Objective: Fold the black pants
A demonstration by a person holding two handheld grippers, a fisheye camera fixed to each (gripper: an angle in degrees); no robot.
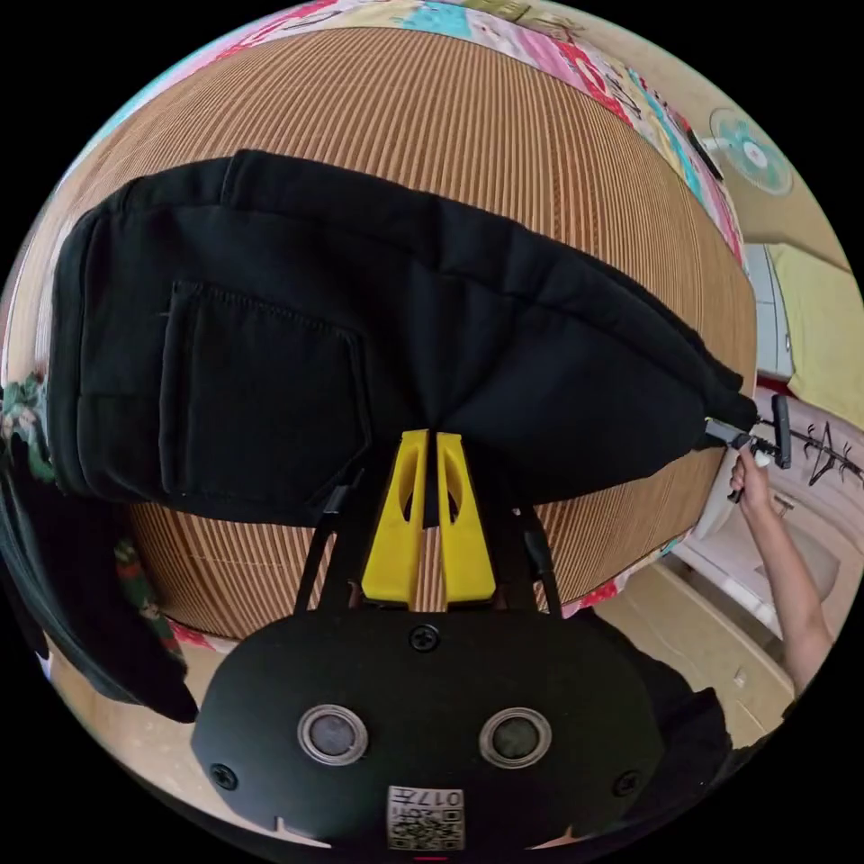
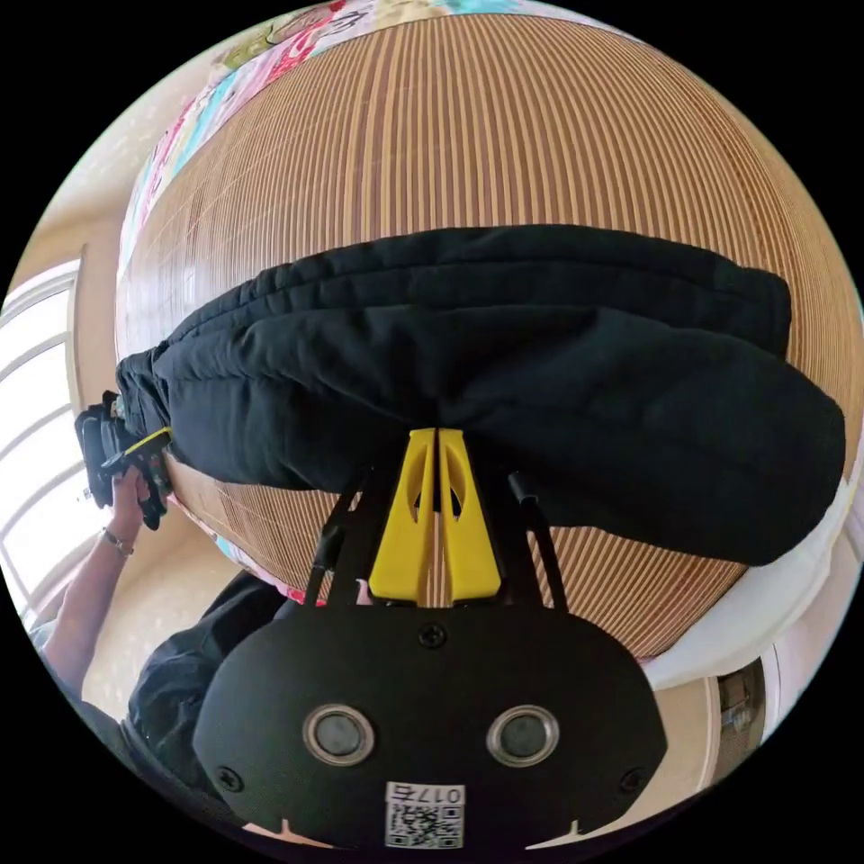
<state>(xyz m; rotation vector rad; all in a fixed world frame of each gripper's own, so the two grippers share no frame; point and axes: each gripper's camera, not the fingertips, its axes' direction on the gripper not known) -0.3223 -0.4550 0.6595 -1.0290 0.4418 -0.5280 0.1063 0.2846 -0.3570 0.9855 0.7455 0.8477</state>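
Observation:
The black pants [image 1: 468,360] hang stretched over a striped bamboo mat [image 1: 468,126], folded lengthwise with a back pocket [image 1: 261,396] facing the left gripper view. My left gripper [image 1: 430,434] has its yellow jaws shut on the pants' edge. At that view's far right a hand holds the right gripper [image 1: 765,436], which grips the other end. In the right gripper view the pants [image 2: 540,360] span the mat [image 2: 504,126], and my right gripper [image 2: 436,432] is shut on their edge. The left gripper [image 2: 126,454] pinches the bunched end at the left, held by a hand.
A colourful patterned sheet [image 1: 621,81] borders the mat. A fan [image 1: 751,153] stands at the upper right. Dark clothes [image 1: 81,594] hang at the lower left. A bright window [image 2: 36,432] lies to the left. The person's dark top [image 2: 180,684] is below.

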